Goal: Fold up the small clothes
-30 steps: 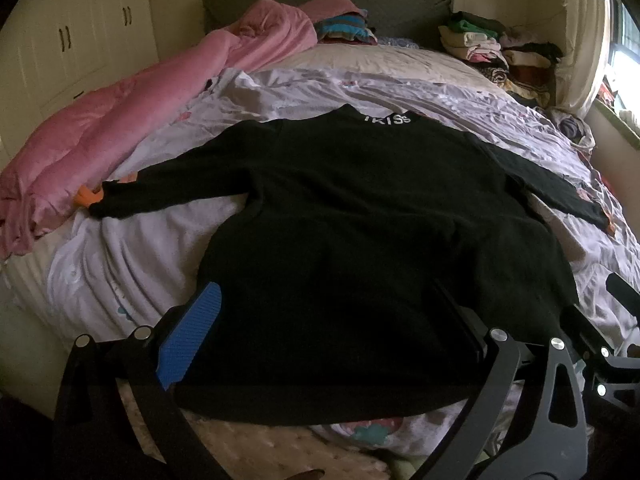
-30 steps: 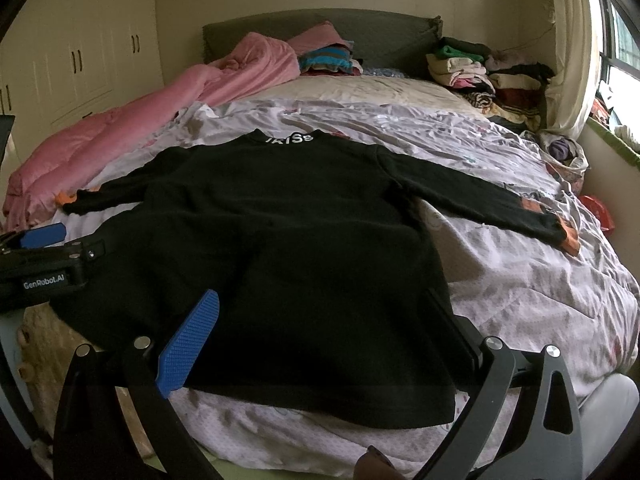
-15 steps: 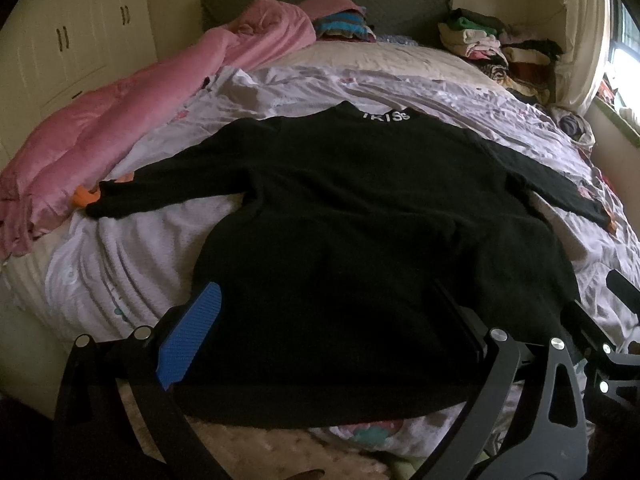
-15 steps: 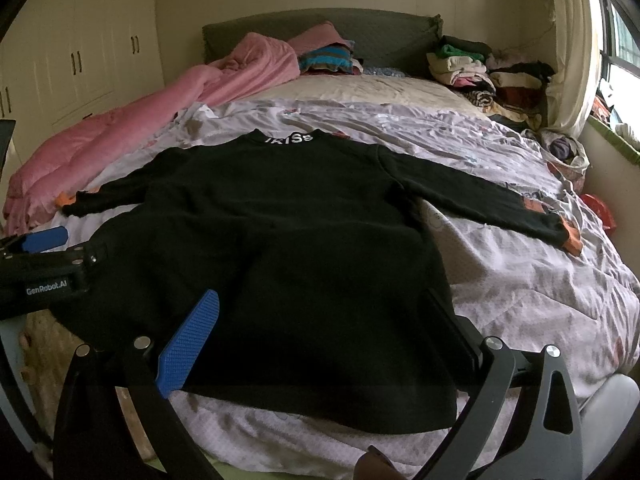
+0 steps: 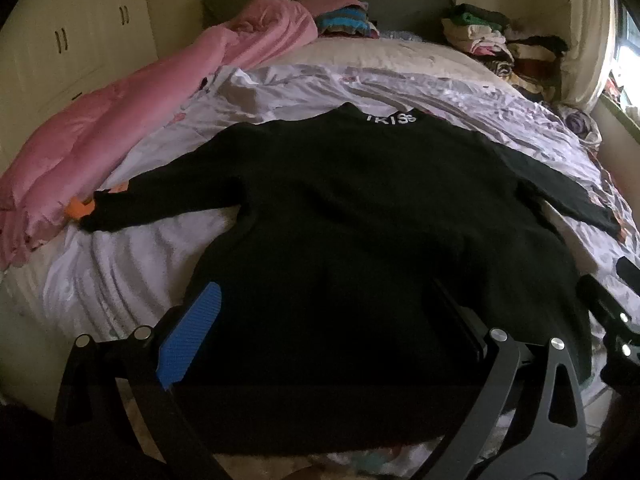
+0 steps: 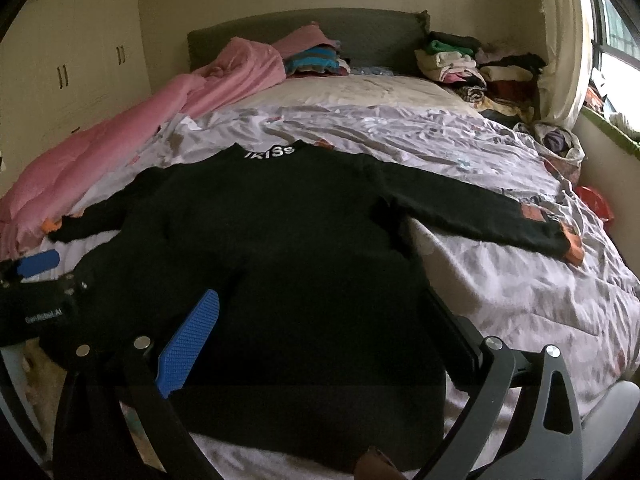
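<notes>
Black long-sleeved sweater spread flat, front down or up not determinable, on a lilac printed bedsheet covering the bed; its collar, bearing white lettering, points toward the grey headboard, and its hem lies at the near edge of the mattress. Both sleeves extend outward: the left sleeve ends in an orange cuff beside a pink quilt bunched along the left side of the bed; the right sleeve ends in an orange cuff on the sheet. Left gripper, seen from its own wrist camera, is poised over the lower part of the sweater with its two fingers spread wide, the blue-padded finger at the left hem area, nothing held between them. Right gripper likewise hangs over the lower right part of the sweater, fingers wide apart and empty; whether either touches the fabric cannot be told. Stacks of folded clothes lie near the headboard at right, and a striped pile at centre. White wardrobe doors stand at left.
</notes>
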Tool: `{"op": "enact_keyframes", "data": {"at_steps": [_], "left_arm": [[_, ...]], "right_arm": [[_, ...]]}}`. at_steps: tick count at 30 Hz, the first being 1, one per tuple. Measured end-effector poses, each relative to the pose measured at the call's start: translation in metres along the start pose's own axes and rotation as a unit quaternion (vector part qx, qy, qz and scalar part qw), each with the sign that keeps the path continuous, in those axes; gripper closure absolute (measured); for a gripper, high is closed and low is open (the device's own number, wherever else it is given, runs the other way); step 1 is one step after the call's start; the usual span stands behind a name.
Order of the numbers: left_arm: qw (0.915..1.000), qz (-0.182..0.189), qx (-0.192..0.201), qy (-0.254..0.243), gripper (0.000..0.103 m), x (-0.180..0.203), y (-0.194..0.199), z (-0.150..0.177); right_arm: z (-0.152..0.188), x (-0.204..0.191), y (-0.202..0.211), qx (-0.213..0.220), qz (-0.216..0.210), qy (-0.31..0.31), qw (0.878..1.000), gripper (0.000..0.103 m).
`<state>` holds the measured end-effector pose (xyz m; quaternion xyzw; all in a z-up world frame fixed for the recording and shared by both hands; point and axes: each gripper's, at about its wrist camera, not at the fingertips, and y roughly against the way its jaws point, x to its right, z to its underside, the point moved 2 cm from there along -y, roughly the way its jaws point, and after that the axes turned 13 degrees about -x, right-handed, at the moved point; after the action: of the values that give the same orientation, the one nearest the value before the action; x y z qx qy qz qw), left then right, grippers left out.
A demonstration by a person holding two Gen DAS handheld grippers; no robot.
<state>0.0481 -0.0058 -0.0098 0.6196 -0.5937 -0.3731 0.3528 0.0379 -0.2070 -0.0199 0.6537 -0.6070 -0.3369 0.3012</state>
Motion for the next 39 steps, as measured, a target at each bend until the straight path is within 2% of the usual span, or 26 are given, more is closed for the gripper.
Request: {"op": "enact_keyframes", "data": {"at_steps": [14, 21, 28, 33, 39], "left_arm": [[0.9998, 0.004, -0.013, -0.017, 0.009, 0.024, -0.026, -0.053], [0.9982, 0.027, -0.047, -0.025, 0.009, 0.036, -0.050, -0.075], [0.9976, 0.038, -0.046, -0.035, 0.009, 0.053, -0.058, -0.101], [0.9979, 0.023, -0.035, -0.049, 0.009, 0.068, -0.062, -0.118], [0.9969, 0.040, -0.037, -0.057, 0.009, 0.089, -0.076, -0.134]], "right_arm": [[-0.045, 0.035, -0.040, -0.019, 0.016, -0.051, 0.998, 0.004], [-0.061, 0.071, -0.057, -0.027, 0.023, -0.099, 0.994, 0.004], [-0.069, 0.125, -0.070, -0.036, 0.048, -0.160, 0.985, 0.004], [-0.068, 0.166, -0.075, -0.041, 0.068, -0.207, 0.975, 0.004], [-0.064, 0.208, -0.079, -0.043, 0.080, -0.258, 0.962, 0.004]]}}
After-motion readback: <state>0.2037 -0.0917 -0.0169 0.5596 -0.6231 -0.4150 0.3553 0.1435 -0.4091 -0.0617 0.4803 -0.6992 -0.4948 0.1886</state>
